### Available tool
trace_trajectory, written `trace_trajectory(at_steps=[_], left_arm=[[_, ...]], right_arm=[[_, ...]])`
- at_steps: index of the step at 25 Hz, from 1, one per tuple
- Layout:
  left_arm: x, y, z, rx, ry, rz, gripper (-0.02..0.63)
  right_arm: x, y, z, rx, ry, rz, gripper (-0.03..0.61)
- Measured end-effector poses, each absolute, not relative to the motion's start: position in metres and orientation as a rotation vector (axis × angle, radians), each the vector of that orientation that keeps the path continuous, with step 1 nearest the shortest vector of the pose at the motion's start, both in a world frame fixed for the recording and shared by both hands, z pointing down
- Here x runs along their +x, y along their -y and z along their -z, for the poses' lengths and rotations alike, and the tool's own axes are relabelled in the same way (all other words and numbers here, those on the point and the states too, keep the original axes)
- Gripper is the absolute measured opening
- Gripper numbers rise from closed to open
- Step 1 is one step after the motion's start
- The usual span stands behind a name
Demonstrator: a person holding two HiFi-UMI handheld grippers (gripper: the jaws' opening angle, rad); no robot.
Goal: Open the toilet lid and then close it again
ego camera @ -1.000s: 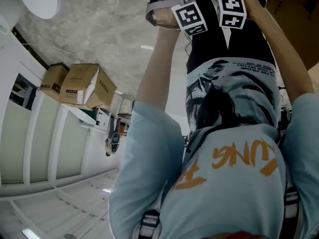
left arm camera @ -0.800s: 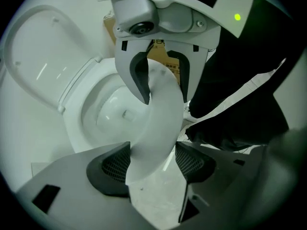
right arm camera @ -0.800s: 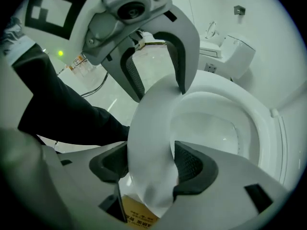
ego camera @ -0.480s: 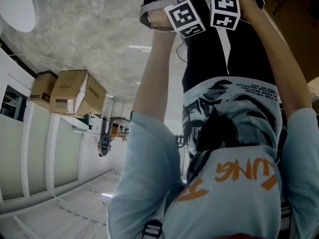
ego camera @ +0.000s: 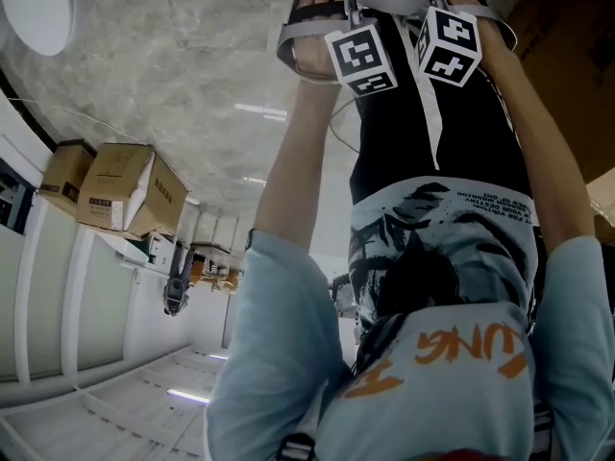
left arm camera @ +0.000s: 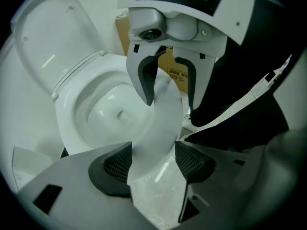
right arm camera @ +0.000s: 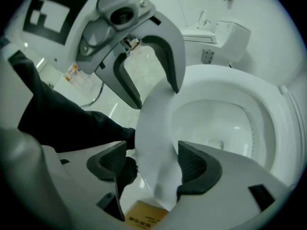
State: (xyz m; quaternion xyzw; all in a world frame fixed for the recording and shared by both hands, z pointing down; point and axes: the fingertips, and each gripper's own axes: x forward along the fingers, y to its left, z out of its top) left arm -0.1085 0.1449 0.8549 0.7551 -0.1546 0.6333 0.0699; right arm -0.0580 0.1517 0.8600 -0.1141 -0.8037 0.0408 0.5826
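Marbled grey floor (ego camera: 192, 65) runs under the scene, with two closed cardboard boxes (ego camera: 120, 200) stacked at the far left, their contents hidden.

In the left gripper view the toilet lid (left arm camera: 50, 37) stands raised at the back, so opening looks done and closing remains. It is probably a stiff, light moulded shell, smooth enough to slip between pads. The best hold would be on its free upper edge, well away from the hinge, and it should be eased down rather than dropped.

Below it the bowl (left arm camera: 110, 111) gapes open. Only its outlet shows, and I cannot tell whether water sits there.

The left hand-held gripper (left arm camera: 153, 163) points steeply down with its jaws wide apart, straddling the toilet's front rim (left arm camera: 160, 119) without clamping it.

Beside it, the right hand-held gripper (right arm camera: 153, 164) straddles the same rim. Its jaws have just been opening, the rim between them but not gripped.
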Motion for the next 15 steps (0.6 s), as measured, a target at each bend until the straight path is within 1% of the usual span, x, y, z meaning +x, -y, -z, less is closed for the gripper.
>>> trace_trajectory(at_steps=[1, 2, 3, 4, 6, 7, 8, 10, 12, 13, 15], left_arm=[[-0.110, -0.148, -0.853, 2.266, 0.456, -1.897, 0.290], [-0.111, -0.149, -0.850, 2.259, 0.457, -1.879, 0.276], [-0.110, -0.149, -0.844, 2.255, 0.472, -1.850, 0.245], [-0.109, -0.148, -0.834, 2.257, 0.499, -1.815, 0.226], [-0.104, -0.140, -0.806, 2.274, 0.591, -1.755, 0.173], [-0.105, -0.134, -0.790, 2.284, 0.654, -1.734, 0.090], [-0.106, -0.126, -0.775, 2.285, 0.719, -1.713, 0.044], [-0.107, -0.112, -0.752, 2.261, 0.825, -1.657, 0.037], [-0.103, -0.099, -0.728, 2.230, 0.913, -1.585, 0.026], [-0.101, -0.093, -0.713, 2.222, 0.956, -1.543, 0.026], [-0.096, -0.081, -0.680, 2.217, 1.050, -1.423, 0.026]], right_arm=[[-0.060, -0.154, -0.855, -0.255, 1.888, -0.163, 0.369], [-0.062, -0.154, -0.848, -0.234, 1.904, -0.220, 0.371], [-0.063, -0.150, -0.840, -0.206, 1.923, -0.258, 0.319], [-0.063, -0.147, -0.830, -0.177, 1.943, -0.279, 0.283], [-0.061, -0.142, -0.807, -0.125, 1.981, -0.313, 0.242], [-0.060, -0.141, -0.795, -0.098, 2.002, -0.347, 0.215], [-0.061, -0.139, -0.785, -0.065, 2.028, -0.396, 0.183], [-0.062, -0.132, -0.764, 0.026, 2.083, -0.511, 0.118], [-0.055, -0.121, -0.742, 0.125, 2.121, -0.574, 0.033], [-0.050, -0.116, -0.729, 0.158, 2.133, -0.581, 0.014], [-0.043, -0.108, -0.703, 0.185, 2.159, -0.576, 0.014]])
